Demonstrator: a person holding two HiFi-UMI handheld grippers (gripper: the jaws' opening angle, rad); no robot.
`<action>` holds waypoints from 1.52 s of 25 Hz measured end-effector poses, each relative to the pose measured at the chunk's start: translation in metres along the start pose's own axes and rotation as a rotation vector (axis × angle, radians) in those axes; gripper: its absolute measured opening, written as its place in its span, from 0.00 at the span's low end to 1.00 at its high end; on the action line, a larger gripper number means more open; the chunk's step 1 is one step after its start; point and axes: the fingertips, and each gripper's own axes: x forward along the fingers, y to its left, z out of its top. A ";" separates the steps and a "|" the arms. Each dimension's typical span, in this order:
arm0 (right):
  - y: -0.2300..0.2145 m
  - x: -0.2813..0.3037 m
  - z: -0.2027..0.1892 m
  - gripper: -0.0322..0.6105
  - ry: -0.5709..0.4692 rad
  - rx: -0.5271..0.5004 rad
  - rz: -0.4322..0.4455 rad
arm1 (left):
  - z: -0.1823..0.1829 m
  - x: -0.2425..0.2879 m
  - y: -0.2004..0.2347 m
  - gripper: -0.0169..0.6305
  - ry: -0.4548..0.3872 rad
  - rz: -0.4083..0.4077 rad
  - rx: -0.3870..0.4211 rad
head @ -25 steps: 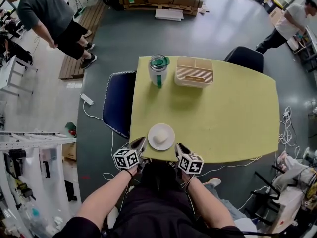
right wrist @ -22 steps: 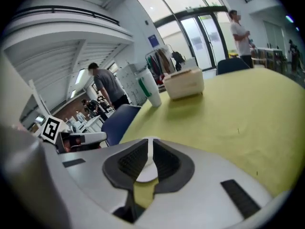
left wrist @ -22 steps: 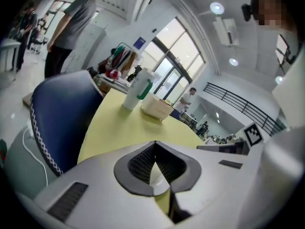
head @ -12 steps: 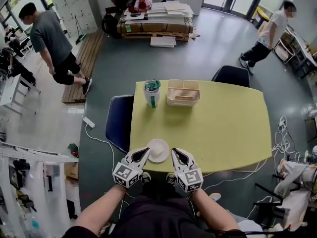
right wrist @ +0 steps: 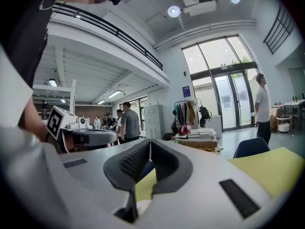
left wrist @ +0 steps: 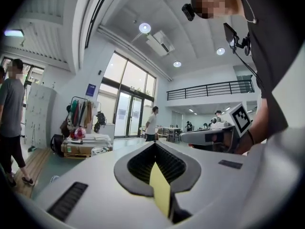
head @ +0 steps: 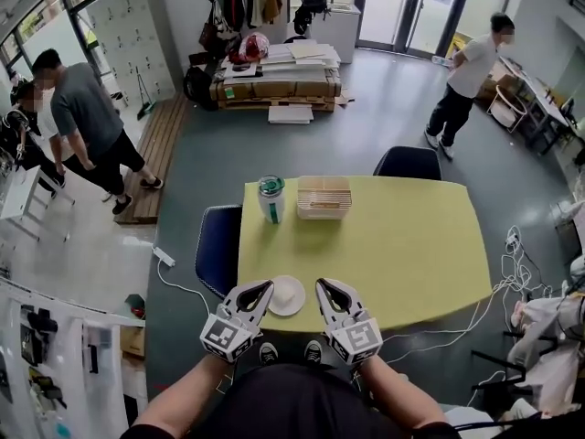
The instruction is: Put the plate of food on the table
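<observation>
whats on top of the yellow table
A white plate sits at the near edge. At the far edge, a green-lidded cup stands beside a slatted tray. The plate's food is too pale to make out, and what the tray holds cannot be told.

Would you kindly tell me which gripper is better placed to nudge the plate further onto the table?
Left, probably: the left gripper sits nearly at the plate rim; the right gripper, jaws closing on nothing, is slightly farther off.
</observation>
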 end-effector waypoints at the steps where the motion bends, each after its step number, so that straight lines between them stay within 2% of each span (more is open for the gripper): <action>1: 0.001 -0.004 0.005 0.08 -0.009 -0.006 -0.001 | 0.004 -0.001 -0.003 0.04 -0.009 -0.002 0.000; 8: 0.001 -0.017 0.042 0.08 -0.076 -0.013 -0.022 | 0.039 -0.005 -0.016 0.04 -0.077 -0.015 0.005; 15: 0.000 -0.021 0.050 0.07 -0.083 -0.026 -0.031 | 0.061 -0.005 -0.013 0.04 -0.097 0.006 0.021; 21: 0.004 -0.022 0.048 0.07 -0.072 -0.026 -0.031 | 0.058 -0.012 -0.010 0.04 -0.083 0.026 -0.008; 26: 0.008 -0.021 0.045 0.07 -0.071 -0.011 -0.027 | 0.050 -0.017 -0.013 0.04 -0.086 0.005 0.020; 29: 0.006 -0.020 0.045 0.07 -0.055 0.002 -0.045 | 0.055 -0.017 -0.013 0.04 -0.066 0.024 -0.004; 32: 0.007 -0.018 0.045 0.07 -0.051 0.003 -0.051 | 0.053 -0.018 -0.015 0.04 -0.084 -0.002 0.019; 38: 0.010 -0.018 0.037 0.07 -0.053 0.005 -0.021 | 0.047 -0.019 -0.016 0.04 -0.090 -0.002 0.022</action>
